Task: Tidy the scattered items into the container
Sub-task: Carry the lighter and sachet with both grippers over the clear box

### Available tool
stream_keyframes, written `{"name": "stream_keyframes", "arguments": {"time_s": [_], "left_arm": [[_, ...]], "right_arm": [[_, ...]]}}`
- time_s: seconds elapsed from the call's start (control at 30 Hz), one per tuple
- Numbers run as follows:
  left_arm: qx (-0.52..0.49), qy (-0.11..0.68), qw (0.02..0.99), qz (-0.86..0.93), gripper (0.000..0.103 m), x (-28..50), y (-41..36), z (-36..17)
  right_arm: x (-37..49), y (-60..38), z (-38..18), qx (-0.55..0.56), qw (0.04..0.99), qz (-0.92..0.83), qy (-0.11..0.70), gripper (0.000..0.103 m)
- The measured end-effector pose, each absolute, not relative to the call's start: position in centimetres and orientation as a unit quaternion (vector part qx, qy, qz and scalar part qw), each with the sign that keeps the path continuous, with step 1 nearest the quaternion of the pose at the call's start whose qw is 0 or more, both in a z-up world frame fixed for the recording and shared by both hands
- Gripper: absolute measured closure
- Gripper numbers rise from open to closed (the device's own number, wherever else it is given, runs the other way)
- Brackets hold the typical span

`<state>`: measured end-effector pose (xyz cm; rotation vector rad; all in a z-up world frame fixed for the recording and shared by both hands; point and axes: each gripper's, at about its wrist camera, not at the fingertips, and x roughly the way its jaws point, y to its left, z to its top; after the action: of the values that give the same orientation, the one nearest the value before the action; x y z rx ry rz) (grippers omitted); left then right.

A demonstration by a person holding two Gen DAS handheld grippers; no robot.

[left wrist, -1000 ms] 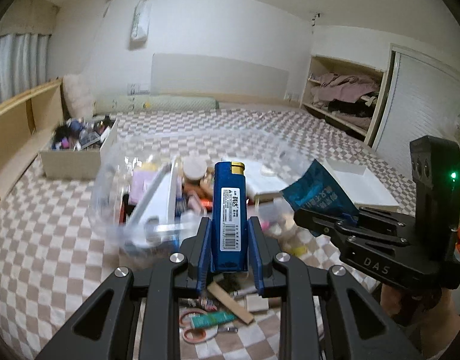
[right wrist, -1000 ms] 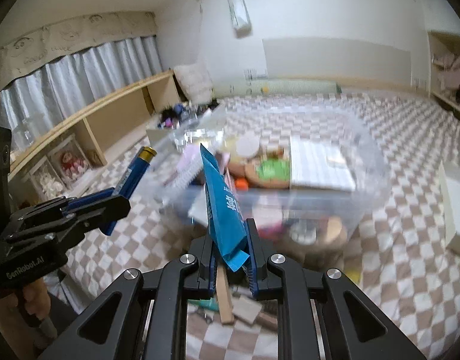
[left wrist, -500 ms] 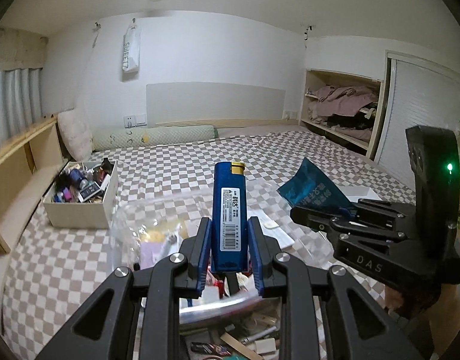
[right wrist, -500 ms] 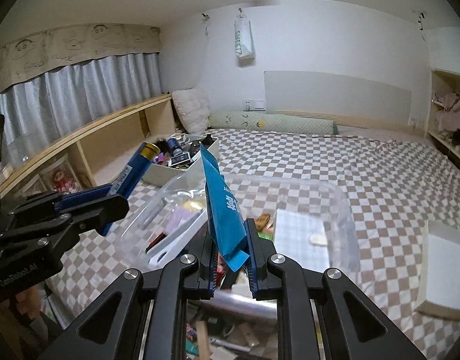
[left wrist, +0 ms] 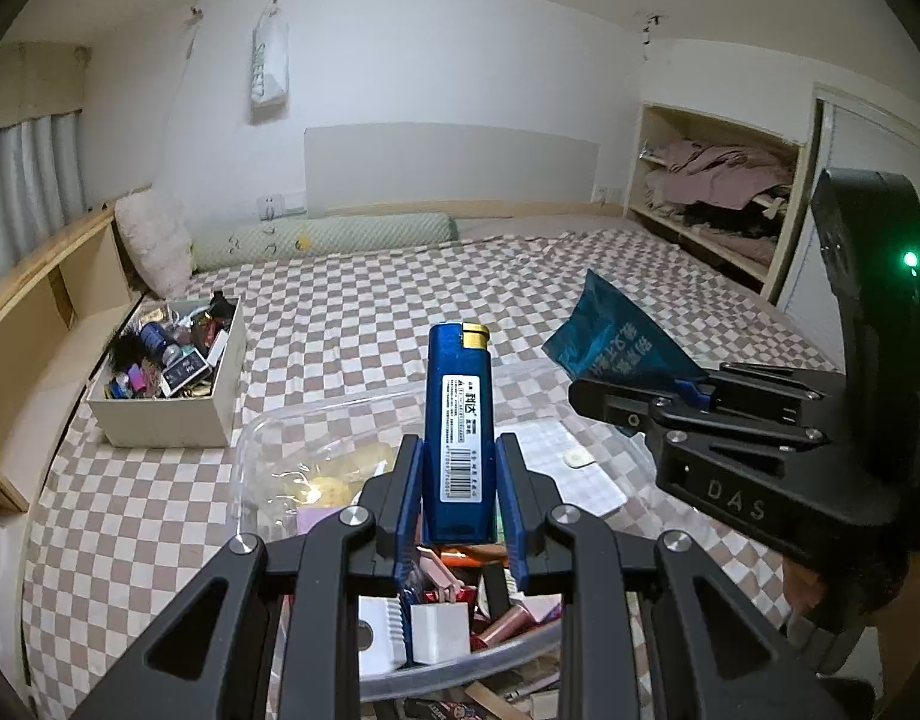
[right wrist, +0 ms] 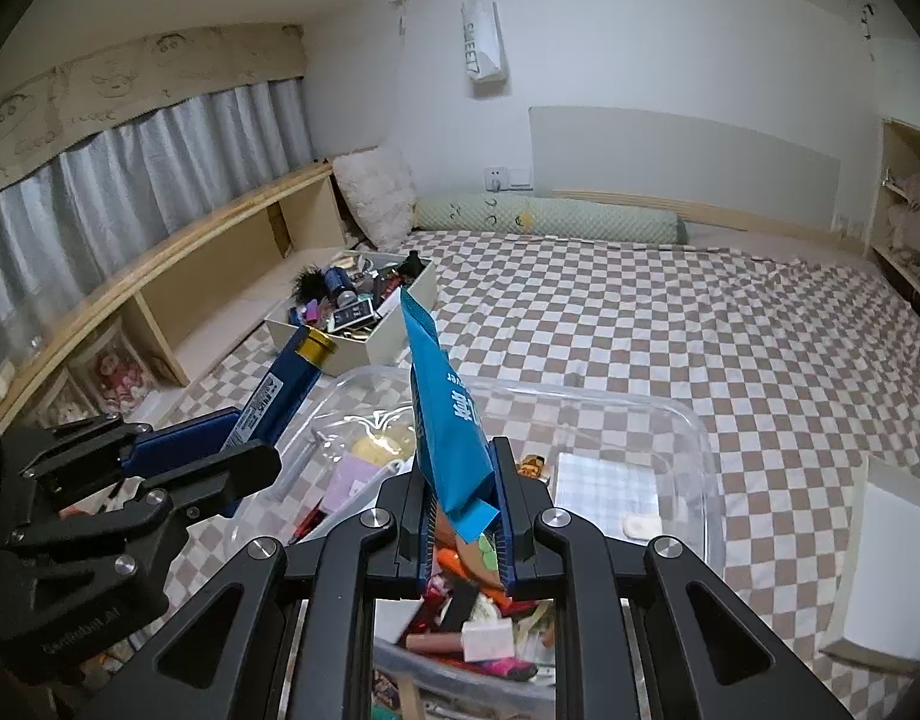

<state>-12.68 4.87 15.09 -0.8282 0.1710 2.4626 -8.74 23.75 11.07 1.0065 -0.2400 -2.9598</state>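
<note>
My left gripper [left wrist: 460, 468] is shut on a blue lighter [left wrist: 458, 420] with a gold cap and a barcode label, held upright. My right gripper [right wrist: 464, 480] is shut on a blue foil packet [right wrist: 444, 414] that sticks up between its pads. Both hang above a clear plastic container [right wrist: 688, 420] filled with small items on the checkered bed. In the left wrist view the right gripper [left wrist: 694, 387] shows at the right with the packet [left wrist: 610, 342]. In the right wrist view the left gripper [right wrist: 177, 450] and lighter [right wrist: 285, 390] show at the left.
A white box [left wrist: 177, 396] full of cosmetics stands at the far left of the bed. A white lid or tray [right wrist: 886, 558] lies at the right. Loose items [left wrist: 496, 696] lie in front of the container. Wooden shelves line the left side; a bolster pillow [right wrist: 550, 219] lies at the head.
Both grippers have risen and moved forward over the clear container, each still holding its item. The scattered items on the bed have dropped to the bottom of both views.
</note>
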Motion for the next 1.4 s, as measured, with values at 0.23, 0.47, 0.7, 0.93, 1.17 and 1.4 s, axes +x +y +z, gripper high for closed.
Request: {"name": "stream_keyframes", "arguments": {"time_s": [0.23, 0.47, 0.7, 0.93, 1.17, 1.4], "left_arm": [[-0.343, 0.057, 0.25, 0.904, 0.079, -15.8, 5.9, 12.6], [-0.369, 0.056, 0.245, 0.895, 0.079, -17.0, 6.4, 10.8], [-0.406, 0.055, 0.245, 0.879, 0.079, -17.9, 6.6, 8.2], [-0.437, 0.06, 0.23, 0.867, 0.079, -19.0, 5.9, 6.2], [-0.468, 0.061, 0.225, 0.853, 0.079, -19.5, 5.5, 4.6], [-0.476, 0.062, 0.233, 0.846, 0.079, -19.2, 5.9, 4.2]], "right_arm": [[-11.5, 24.5, 8.0, 0.347, -0.009, -0.932, -0.107, 0.086], [-12.8, 25.7, 5.5, 0.377, -0.022, -0.917, -0.129, 0.086], [-13.2, 26.5, 3.5, 0.404, -0.034, -0.902, -0.147, 0.086], [-13.5, 25.7, 2.8, 0.426, -0.039, -0.892, -0.148, 0.086], [-13.4, 25.3, 2.0, 0.456, -0.045, -0.877, -0.144, 0.086], [-13.0, 25.8, 1.9, 0.461, -0.05, -0.872, -0.158, 0.086]]}}
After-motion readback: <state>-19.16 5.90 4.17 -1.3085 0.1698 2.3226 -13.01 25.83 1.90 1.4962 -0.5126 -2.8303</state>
